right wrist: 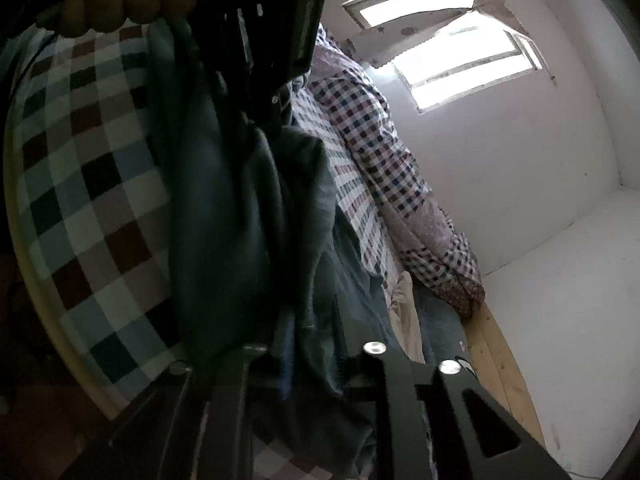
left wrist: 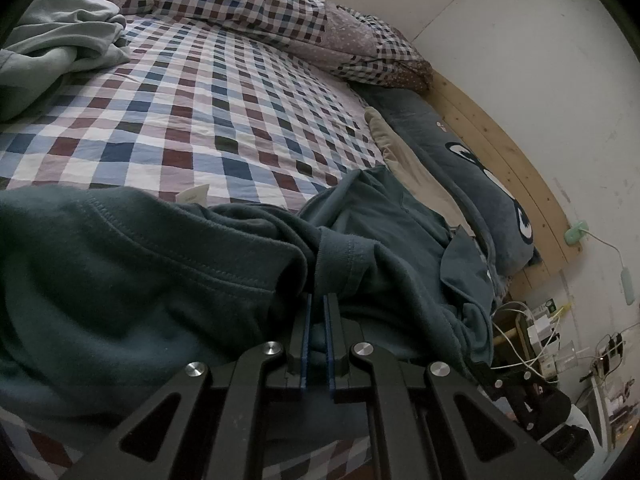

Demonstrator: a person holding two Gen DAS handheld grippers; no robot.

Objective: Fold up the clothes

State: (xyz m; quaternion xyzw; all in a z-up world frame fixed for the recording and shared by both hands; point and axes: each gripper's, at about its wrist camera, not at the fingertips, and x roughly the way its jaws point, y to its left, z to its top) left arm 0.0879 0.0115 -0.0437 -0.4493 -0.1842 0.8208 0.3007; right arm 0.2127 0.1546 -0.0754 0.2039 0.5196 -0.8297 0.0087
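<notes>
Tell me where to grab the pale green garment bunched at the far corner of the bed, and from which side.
Probably best taken at the loose edge of the pale green garment that spills onto the checked sheet, coming in low from the open sheet side. That edge lies thin and flat with bare bed before it; the rest is a thick crumpled heap, and its far part runs out of frame.

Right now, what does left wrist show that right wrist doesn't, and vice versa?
Left wrist only: a crumpled pale green garment, a dark blue pillow by the wooden headboard, and cables beside the bed.

Right wrist only: a bright window and fingers on the other tool.

Both: the dark teal garment on the checked sheet, and the folded checked quilt.
</notes>
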